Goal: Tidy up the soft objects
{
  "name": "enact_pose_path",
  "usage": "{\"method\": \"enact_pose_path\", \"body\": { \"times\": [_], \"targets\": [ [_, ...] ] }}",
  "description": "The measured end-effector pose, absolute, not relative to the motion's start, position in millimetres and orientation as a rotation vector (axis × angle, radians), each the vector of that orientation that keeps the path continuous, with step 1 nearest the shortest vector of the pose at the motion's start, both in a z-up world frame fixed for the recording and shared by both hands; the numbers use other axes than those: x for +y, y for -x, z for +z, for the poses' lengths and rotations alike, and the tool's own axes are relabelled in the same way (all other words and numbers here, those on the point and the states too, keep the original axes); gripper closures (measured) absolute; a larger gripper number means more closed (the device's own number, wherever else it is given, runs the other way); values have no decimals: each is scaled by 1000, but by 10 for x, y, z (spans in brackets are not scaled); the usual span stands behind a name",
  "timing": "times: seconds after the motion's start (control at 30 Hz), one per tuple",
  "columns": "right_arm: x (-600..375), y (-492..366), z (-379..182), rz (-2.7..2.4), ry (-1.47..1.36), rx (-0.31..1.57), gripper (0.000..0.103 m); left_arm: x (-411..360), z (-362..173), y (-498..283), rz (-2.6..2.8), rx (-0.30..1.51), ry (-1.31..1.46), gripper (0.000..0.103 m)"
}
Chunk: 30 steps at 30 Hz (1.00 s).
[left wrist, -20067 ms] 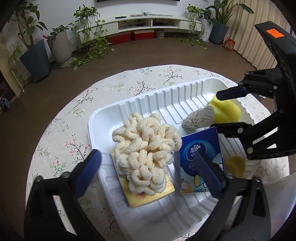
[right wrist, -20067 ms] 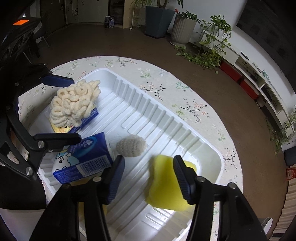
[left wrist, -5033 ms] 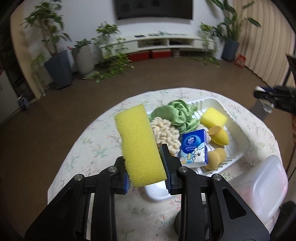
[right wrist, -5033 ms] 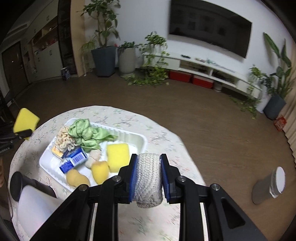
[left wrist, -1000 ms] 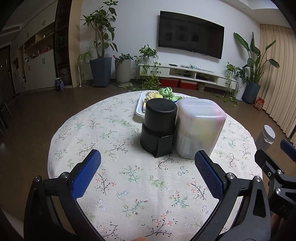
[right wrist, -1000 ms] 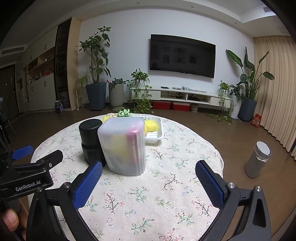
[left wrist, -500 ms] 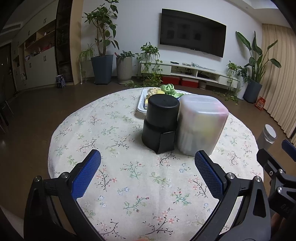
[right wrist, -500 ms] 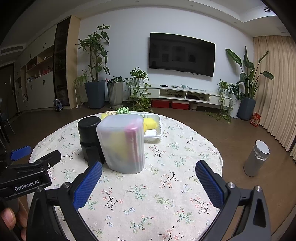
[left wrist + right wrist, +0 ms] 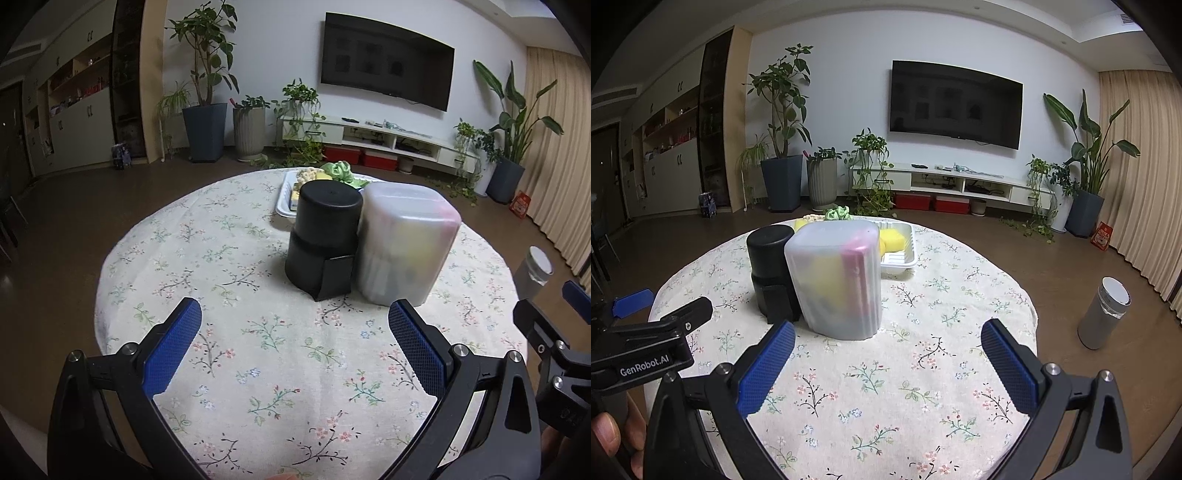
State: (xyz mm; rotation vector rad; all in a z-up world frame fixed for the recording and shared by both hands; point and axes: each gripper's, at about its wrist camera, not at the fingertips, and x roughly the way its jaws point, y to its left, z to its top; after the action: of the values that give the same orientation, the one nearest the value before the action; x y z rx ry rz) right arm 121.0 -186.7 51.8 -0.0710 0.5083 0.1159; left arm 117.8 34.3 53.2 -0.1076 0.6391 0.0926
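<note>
Soft objects [image 9: 891,238]: sponges and a green cloth [image 9: 339,170] lie heaped in the white tray [image 9: 900,261] at the far edge of the round table [image 9: 236,332]. From both wrist views the tray is largely hidden behind a black cylinder [image 9: 325,240] and a frosted plastic bin [image 9: 836,277], which stand touching each other near the table's centre. Yellow and pink shapes show through the bin wall; what they are cannot be told.

Left gripper [image 9: 291,341]: released, jaws spread wide, nothing between the blue pads, hovering over the near edge of the table. Right gripper [image 9: 886,360]: likewise released and empty, over the near edge, just beside the left one. A thumb [image 9: 605,435] shows at the lower left of the right wrist view.

Step in hand, as judged: both tools are pulled back and idle, with no loose soft item visible on the tablecloth. This reads as either the close of the sorting or a pause between picks. Progress looks late-stage.

Next move, if any remains: reach past the black cylinder and bin toward the far edge. The two upright containers block the direct line, so approach would need to go over or around them without tipping either.

A grey flask [image 9: 1102,314] stands on the floor, off the right edge of the table, well apart.
</note>
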Motion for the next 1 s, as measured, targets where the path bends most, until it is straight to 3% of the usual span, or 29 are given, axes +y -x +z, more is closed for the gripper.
{"method": "enact_pose_path", "body": {
  "times": [1.0],
  "targets": [
    [-1864,-1185,520,129,80,526,0,323,557,-1170,96,642,90,0]
  ]
}}
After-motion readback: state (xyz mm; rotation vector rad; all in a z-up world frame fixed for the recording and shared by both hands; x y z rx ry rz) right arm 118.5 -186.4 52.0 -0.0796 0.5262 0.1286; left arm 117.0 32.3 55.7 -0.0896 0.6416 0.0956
